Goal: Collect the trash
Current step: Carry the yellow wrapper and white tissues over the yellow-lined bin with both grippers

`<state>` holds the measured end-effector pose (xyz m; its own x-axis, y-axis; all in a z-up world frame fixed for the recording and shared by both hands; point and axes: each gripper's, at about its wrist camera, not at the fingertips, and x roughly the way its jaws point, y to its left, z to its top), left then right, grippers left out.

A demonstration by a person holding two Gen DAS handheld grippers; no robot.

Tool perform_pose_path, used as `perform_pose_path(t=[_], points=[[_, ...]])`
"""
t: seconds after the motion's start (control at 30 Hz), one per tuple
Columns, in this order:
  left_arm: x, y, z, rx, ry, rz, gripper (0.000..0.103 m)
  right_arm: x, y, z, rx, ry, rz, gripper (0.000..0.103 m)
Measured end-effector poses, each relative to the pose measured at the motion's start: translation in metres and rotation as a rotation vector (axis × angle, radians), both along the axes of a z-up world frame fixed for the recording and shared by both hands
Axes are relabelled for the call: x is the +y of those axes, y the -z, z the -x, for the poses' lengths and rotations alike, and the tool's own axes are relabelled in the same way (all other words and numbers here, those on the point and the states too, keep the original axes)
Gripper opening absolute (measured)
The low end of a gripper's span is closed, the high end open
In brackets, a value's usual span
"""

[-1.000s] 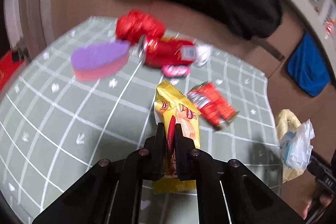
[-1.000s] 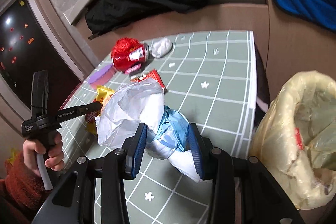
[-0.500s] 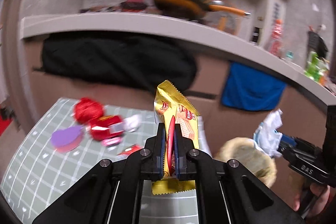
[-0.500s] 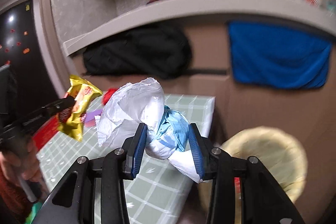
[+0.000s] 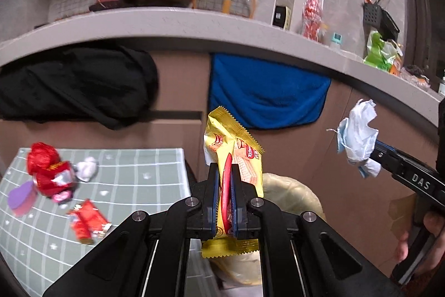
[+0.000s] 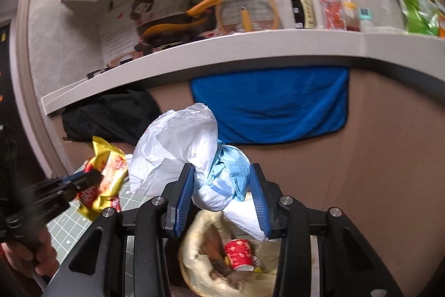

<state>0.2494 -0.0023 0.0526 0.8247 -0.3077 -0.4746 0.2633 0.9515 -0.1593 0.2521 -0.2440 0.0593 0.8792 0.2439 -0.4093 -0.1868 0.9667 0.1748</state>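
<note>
Left tool (image 5: 224, 180) is clamped flat on the yellow snack wrapper (image 5: 236, 155), right tool (image 6: 219, 185) on the tissue-and-mask wad (image 6: 194, 146) — both carried above the lined bin (image 6: 200, 241). Release is best made only once centred over its mouth — none dropped beside it.

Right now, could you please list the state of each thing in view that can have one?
left gripper: shut on the yellow snack wrapper, held in the air.
right gripper: shut on the crumpled white and blue wad, above the bin.
trash bin: open, lined, partly filled, a red paper cup inside.
red wrappers: lying on the green table, uncollected.
blue towel: hanging from the counter.
</note>
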Motion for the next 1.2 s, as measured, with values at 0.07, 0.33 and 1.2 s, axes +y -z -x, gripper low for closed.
perform_pose_path(t=[0.07, 0.33, 1.2], points=[[-0.013, 0.012, -0.012, 0.036, 0.015, 0.018, 0.007, -0.01, 0.008, -0.004, 0.019, 0.021, 0.0, 0.037], [-0.034, 0.049, -0.037, 0.142, 0.038, 0.01, 0.007, -0.036, 0.043, -0.018, 0.116, 0.067, -0.026, 0.037], [-0.048, 0.101, -0.065, 0.247, 0.087, -0.042, 0.007, -0.04, 0.145, -0.071, 0.311, 0.012, -0.088, 0.038]])
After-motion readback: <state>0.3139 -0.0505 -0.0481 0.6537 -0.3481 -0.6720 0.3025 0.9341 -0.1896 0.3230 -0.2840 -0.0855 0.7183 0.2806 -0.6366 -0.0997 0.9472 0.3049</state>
